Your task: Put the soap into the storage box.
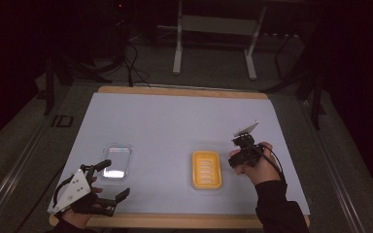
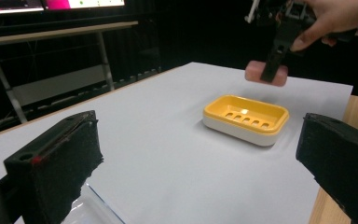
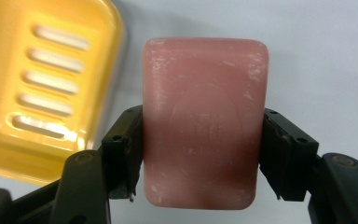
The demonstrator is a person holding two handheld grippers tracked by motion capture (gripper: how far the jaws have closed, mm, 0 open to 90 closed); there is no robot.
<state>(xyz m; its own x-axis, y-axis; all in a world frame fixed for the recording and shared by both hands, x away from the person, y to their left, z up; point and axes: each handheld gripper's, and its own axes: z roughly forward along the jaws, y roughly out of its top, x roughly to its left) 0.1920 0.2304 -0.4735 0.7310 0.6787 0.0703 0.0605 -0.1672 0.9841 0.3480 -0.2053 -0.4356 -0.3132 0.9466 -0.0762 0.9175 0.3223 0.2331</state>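
A dim room surrounds a wooden table (image 1: 184, 91) covered by a pale sheet (image 1: 175, 126), with metal frame legs on the floor beyond it. The right gripper (image 3: 200, 154) pinches a pink bar of soap (image 3: 204, 121) between its two black jaws, which press on the bar's long sides; in the left gripper view the soap (image 2: 254, 73) hangs in the air, clear of the sheet. Just to that gripper's left and below sits a yellow soap dish (image 3: 37, 84) with slots in its floor and a white base, empty, resting on the sheet (image 2: 168, 154). In the high view the right gripper (image 1: 240, 148) is held just beside the dish's (image 1: 206, 169) right edge. Farther off, near the table's front left corner, the left gripper (image 1: 109, 183) is spread wide with nothing between its jaws. Just ahead of it lies a clear plastic lid or tray (image 1: 116, 160), well apart from the yellow dish.
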